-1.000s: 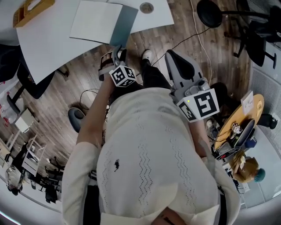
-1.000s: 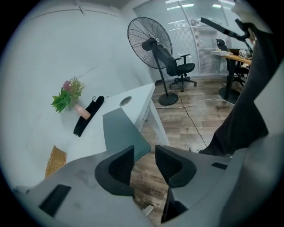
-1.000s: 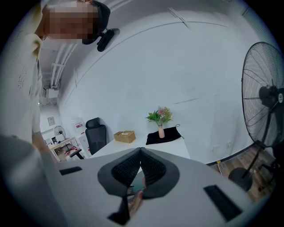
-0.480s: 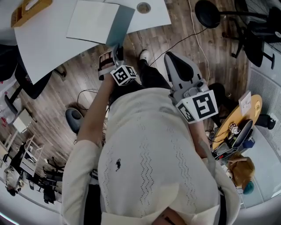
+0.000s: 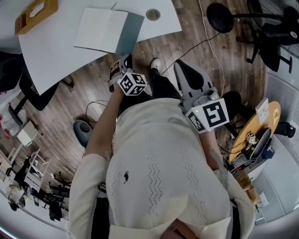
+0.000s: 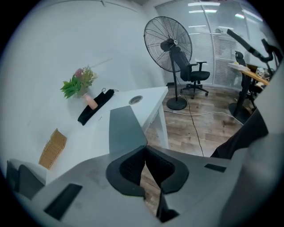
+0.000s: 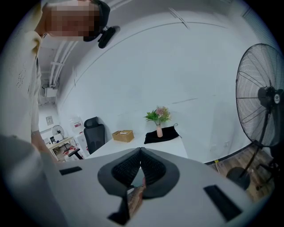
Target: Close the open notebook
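Observation:
The open notebook (image 5: 108, 29) lies on the white table (image 5: 56, 51), with a white page on the left and a grey-blue leaf on the right. In the left gripper view the grey leaf (image 6: 126, 128) shows just beyond the jaws. My left gripper (image 5: 124, 61) hangs over the floor just short of the table's edge, shut and holding nothing; its tips meet in its own view (image 6: 145, 149). My right gripper (image 5: 183, 69) is further right over the floor, also shut and empty (image 7: 140, 151).
A wicker basket (image 5: 35, 11) and a cable hole (image 5: 153, 14) are on the table. At the table's far end stand a flower vase (image 6: 84, 88) and a black cloth (image 6: 95, 107). A standing fan (image 6: 168, 42), an office chair (image 6: 193, 73) and a round wooden table (image 5: 261, 122) stand around.
Both grippers stay shut and close to the body. The head view has shifted slightly, so the table and notebook sit a little lower in the picture.

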The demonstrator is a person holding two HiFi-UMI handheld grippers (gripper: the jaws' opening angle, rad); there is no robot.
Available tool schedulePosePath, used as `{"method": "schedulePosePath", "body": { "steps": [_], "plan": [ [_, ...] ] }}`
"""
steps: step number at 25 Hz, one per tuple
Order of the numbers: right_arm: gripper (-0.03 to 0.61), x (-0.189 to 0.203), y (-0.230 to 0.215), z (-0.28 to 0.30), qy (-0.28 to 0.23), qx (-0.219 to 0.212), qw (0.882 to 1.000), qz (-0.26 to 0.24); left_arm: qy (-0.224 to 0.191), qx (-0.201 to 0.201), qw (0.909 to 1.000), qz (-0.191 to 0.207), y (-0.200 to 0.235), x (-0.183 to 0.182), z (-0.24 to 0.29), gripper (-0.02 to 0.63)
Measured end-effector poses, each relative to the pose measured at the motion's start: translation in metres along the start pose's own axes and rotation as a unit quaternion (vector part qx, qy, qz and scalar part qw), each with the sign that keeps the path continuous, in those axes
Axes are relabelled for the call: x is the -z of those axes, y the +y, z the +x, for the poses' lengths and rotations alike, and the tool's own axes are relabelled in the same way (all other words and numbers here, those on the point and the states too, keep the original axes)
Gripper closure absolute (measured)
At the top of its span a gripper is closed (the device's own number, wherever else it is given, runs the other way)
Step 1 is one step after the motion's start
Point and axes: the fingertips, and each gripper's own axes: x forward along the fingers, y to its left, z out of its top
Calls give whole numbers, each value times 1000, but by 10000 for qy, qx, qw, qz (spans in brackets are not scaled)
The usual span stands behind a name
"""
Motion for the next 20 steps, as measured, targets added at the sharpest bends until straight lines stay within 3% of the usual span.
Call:
{"method": "schedulePosePath", "body": {
  "steps": [7,12,20],
  "plan": [
    [577,-2,10,5,-86,126,9998,92,-269,549,9931,-996,7,-7,-13,598],
    [577,-3,19,10,-129,202,9996,114,-506,751,9873,-1306,15,-13,-25,598],
    [577,-6,37,18,-231,351,9990,156,-821,1067,9796,-1492,31,-21,-42,598]
  ]
}}
